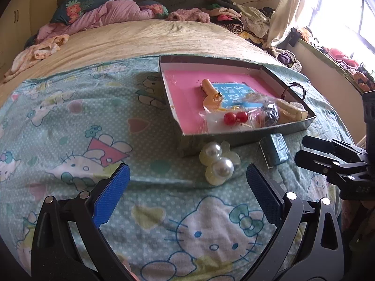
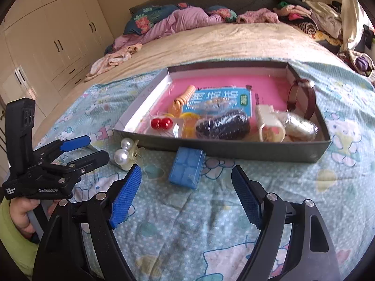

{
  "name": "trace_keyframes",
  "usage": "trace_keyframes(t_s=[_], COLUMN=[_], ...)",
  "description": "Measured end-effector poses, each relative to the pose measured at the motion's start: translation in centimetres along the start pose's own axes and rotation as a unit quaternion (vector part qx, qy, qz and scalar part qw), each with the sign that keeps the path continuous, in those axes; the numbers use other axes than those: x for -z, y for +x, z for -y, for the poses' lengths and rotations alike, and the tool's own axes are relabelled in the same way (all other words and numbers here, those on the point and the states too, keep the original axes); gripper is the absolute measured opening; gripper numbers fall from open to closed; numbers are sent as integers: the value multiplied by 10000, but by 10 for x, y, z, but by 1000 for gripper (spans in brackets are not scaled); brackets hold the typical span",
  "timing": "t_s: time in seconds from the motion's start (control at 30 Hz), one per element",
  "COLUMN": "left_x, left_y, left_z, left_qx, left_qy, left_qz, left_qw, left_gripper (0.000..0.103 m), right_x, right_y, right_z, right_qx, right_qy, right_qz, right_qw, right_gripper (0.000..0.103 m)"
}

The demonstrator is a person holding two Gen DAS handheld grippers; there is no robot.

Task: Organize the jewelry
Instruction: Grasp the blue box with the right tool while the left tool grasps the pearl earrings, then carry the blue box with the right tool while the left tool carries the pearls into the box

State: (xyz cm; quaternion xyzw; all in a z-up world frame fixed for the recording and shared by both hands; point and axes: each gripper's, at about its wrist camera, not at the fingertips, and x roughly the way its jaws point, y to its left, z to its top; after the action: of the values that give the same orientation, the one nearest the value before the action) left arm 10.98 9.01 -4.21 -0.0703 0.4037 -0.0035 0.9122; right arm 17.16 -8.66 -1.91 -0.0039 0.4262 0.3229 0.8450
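Observation:
A grey box with a pink floor point(image 1: 185, 98) point(image 2: 234, 149) lies on the bed and holds red bead earrings point(image 1: 235, 117) point(image 2: 161, 123), an orange coil tie point(image 2: 185, 98), a dark bagged item point(image 2: 222, 124), a cream clip point(image 2: 269, 124) and a brown bracelet point(image 2: 302, 98). A pearl hair clip point(image 1: 216, 164) point(image 2: 125, 153) and a small blue box point(image 1: 274, 149) point(image 2: 187, 167) lie on the cover in front of it. My left gripper point(image 1: 187, 182) point(image 2: 86, 147) is open, just short of the pearl clip. My right gripper point(image 2: 187, 185) point(image 1: 302, 147) is open, just short of the blue box.
The Hello Kitty cover point(image 1: 93, 128) spreads over a beige bedspread point(image 1: 140, 39). Pillows and crumpled clothes point(image 1: 105, 11) pile at the bed's head. Wardrobes point(image 2: 46, 37) stand left. A curtained window point(image 1: 339, 11) is on the right.

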Motion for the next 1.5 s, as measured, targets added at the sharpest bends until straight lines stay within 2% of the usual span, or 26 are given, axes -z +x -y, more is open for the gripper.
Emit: trace_keyframes(t_s=[0.07, 0.27, 0.4, 0.5, 0.57, 0.63, 0.83, 1.13, 1.5], left_x=[4, 9, 7, 5, 3, 2, 2, -9, -33], left_y=[2, 10, 18, 28, 33, 36, 28, -12, -28], left_z=[0, 4, 11, 18, 21, 22, 26, 38, 55], left_qx=[48, 233, 378, 415, 345, 368, 363, 453, 646], left_qy=[16, 31, 12, -51, -73, -133, -36, 207, 372], left_qz=[-46, -177, -212, -197, -173, -162, -84, 309, 563], left_qw=[10000, 9996, 9991, 9989, 9992, 9991, 9993, 9983, 9956], left_gripper=[93, 90, 72, 66, 58, 36, 35, 35, 35], right_x=[2, 0, 2, 3, 4, 5, 7, 2, -7], right_y=[8, 32, 41, 37, 33, 27, 2, -36, -64], right_z=[0, -1, -1, 6, 8, 9, 10, 12, 19], right_qx=[4, -55, -49, -181, -160, -192, -346, -461, -266], right_qy=[39, 38, -51, 117, 99, 97, 76, 77, 67], right_qz=[-89, -324, -390, -334, -301, -252, -16, 440, 875], right_qw=[10000, 9995, 9992, 9992, 9994, 9995, 9994, 9979, 9958], right_gripper=[75, 55, 36, 34, 34, 34, 33, 33, 33])
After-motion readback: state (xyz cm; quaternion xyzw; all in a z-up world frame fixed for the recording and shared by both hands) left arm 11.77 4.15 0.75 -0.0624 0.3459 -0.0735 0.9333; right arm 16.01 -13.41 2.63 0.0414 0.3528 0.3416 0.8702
